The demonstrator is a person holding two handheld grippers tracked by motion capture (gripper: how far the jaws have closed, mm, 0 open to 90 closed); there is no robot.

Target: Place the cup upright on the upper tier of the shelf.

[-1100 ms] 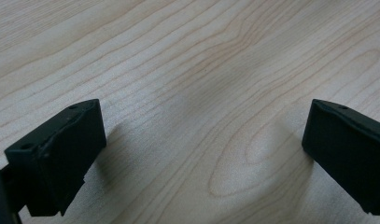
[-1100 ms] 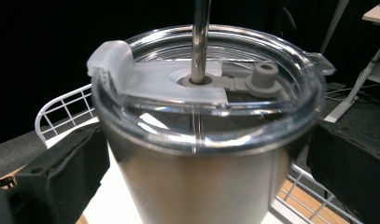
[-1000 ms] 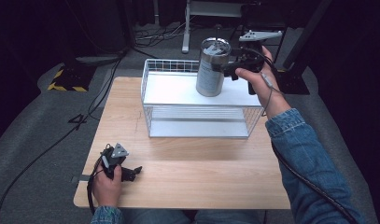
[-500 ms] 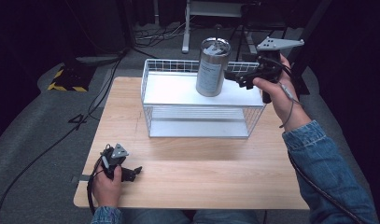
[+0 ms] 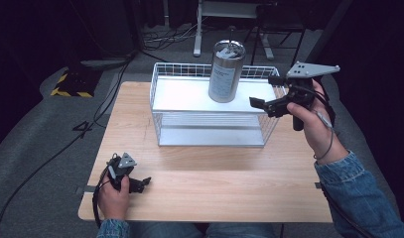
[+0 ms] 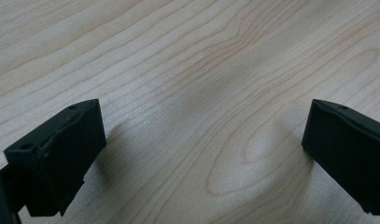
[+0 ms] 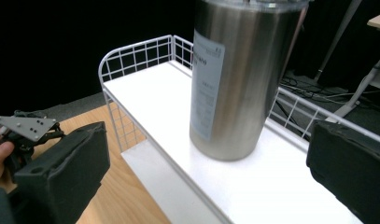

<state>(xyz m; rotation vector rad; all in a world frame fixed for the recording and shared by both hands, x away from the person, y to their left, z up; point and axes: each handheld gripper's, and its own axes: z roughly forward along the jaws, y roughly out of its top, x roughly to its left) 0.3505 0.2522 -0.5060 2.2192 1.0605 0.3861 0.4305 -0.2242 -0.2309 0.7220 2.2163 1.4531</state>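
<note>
From above, the stainless steel tumbler stands upright on the white top shelf of the wire rack, towards its back right. The right gripper hangs just beside it, jaws spread and clear of the metal, while the left gripper rests low on the wooden table near the front left corner. Along the left gripper's own jaws I see nothing between them, just bare wood grain, and they stand wide apart. In the right gripper view the tumbler fills the gap ahead, its paper label facing the camera, neither pad touching. To my eye the can is set down; the hand should draw straight back and level, so a pad does not clip the wall and tip it off the shelf.
</note>
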